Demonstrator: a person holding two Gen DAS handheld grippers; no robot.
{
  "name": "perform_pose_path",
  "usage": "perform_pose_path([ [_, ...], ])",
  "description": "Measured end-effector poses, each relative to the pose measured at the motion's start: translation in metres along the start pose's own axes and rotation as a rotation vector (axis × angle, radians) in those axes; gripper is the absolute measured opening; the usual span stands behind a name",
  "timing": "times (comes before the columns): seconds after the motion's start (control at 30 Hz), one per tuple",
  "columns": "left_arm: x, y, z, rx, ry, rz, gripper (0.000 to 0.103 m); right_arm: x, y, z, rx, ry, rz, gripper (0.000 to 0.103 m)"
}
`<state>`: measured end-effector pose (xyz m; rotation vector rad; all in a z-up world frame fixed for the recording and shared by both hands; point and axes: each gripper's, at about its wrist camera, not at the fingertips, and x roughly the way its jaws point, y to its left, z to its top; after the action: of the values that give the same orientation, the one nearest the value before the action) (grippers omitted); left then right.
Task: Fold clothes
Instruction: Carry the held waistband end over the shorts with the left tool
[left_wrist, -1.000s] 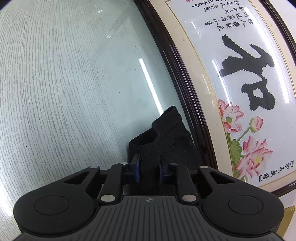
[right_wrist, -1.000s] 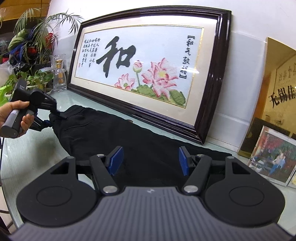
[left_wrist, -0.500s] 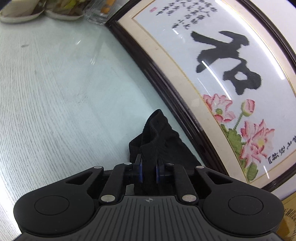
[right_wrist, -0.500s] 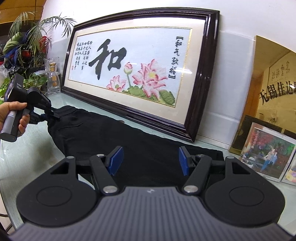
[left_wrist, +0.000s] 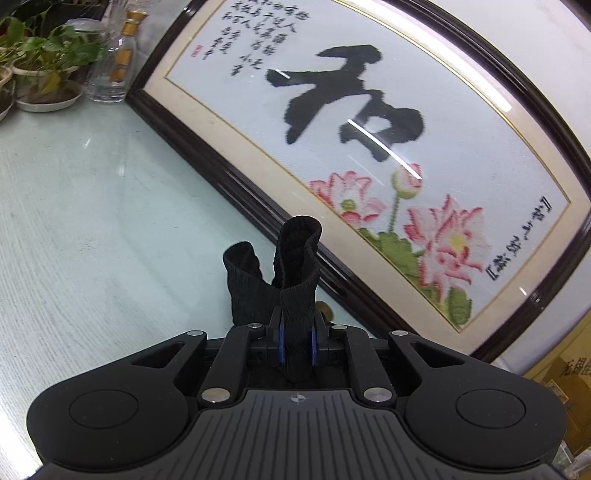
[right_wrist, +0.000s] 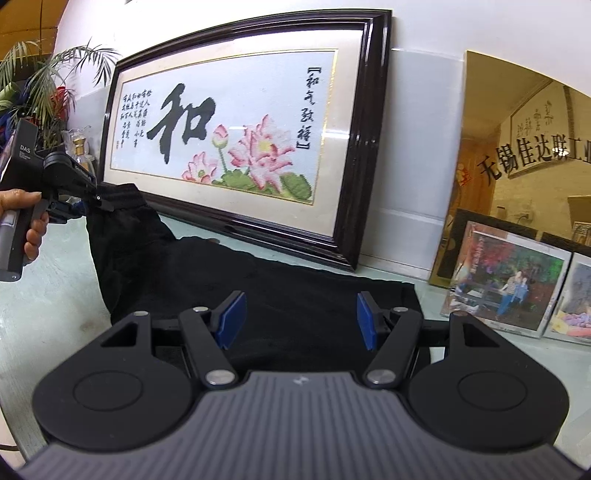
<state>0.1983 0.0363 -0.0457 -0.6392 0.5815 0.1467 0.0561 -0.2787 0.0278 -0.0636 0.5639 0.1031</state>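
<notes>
A black garment (right_wrist: 266, 295), likely trousers, lies along the glass-topped table in front of a framed picture. My left gripper (left_wrist: 295, 341) is shut on the garment's ribbed waistband (left_wrist: 295, 266) and holds that end lifted off the table. It also shows in the right wrist view (right_wrist: 92, 195), held by a hand at the far left, with the cloth hanging from it. My right gripper (right_wrist: 301, 319) is open and empty, hovering over the other end of the garment.
A large dark-framed embroidery (right_wrist: 240, 136) leans on the wall behind the garment. Potted plants (left_wrist: 40, 62) and a glass bottle (left_wrist: 114, 70) stand at the table's far left. Photo frames (right_wrist: 509, 284) and a gold plaque (right_wrist: 517, 147) stand at the right.
My left gripper closed on the waistband and lifted it off the table, tilting upward. The right gripper stayed open and drifted slightly.
</notes>
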Motion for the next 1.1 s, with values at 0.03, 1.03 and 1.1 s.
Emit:
perform_pose_path([
  [0.03,0.000,-0.004,-0.001,0.007,0.000,-0.007,0.011,-0.001,-0.001,0.000,0.003,-0.001,-0.004,0.065],
  [1.03,0.026,-0.117,-0.044,0.237,0.168,-0.047,0.012,-0.025,-0.027,-0.011,0.068,-0.020,-0.099,0.065],
  [1.1,0.026,-0.122,-0.045,0.241,0.171,-0.053,0.012,-0.027,-0.029,-0.012,0.071,-0.019,-0.106,0.065],
])
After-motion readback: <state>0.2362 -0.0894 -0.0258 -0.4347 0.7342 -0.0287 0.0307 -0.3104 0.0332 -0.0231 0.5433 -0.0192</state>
